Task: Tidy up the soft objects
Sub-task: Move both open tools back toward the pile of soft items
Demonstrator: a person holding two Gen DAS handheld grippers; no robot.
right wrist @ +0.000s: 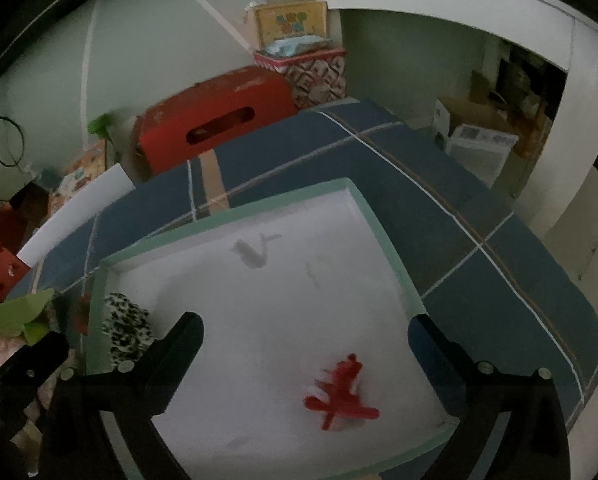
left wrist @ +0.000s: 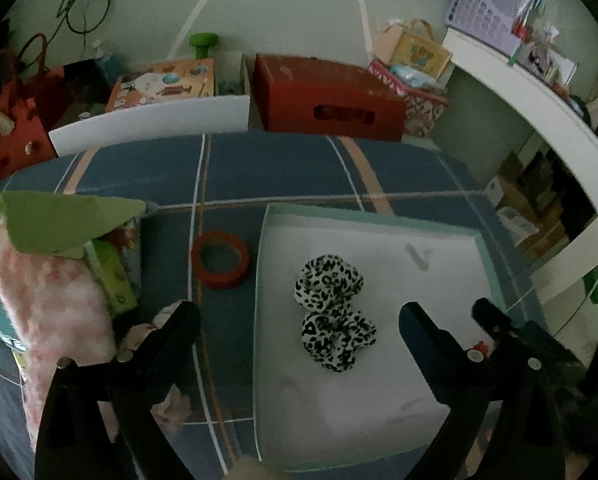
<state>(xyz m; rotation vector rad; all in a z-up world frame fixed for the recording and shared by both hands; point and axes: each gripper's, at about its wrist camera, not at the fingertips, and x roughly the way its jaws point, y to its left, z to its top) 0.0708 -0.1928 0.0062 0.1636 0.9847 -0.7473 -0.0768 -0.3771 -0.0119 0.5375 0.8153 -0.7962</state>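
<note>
A shallow white tray with a mint-green rim (left wrist: 375, 216) lies on the blue plaid bed cover. Two leopard-print scrunchies (left wrist: 333, 312) lie in it, also at the left of the right wrist view (right wrist: 125, 328). A small red soft object (right wrist: 341, 392), blurred, lies in the tray near its front right. My left gripper (left wrist: 299, 316) is open and empty, its fingers spread either side of the scrunchies and above them. My right gripper (right wrist: 305, 328) is open and empty above the tray, just behind the red object. The right gripper's finger (left wrist: 495, 320) shows in the left wrist view.
A red tape roll (left wrist: 220, 260) lies left of the tray. A pink fluffy cloth (left wrist: 51, 312), a green box (left wrist: 111, 276) and a green flap (left wrist: 67, 220) are at far left. A red cardboard box (left wrist: 327, 100), a patterned basket (left wrist: 419, 108) and a white board (left wrist: 151, 128) stand behind the bed.
</note>
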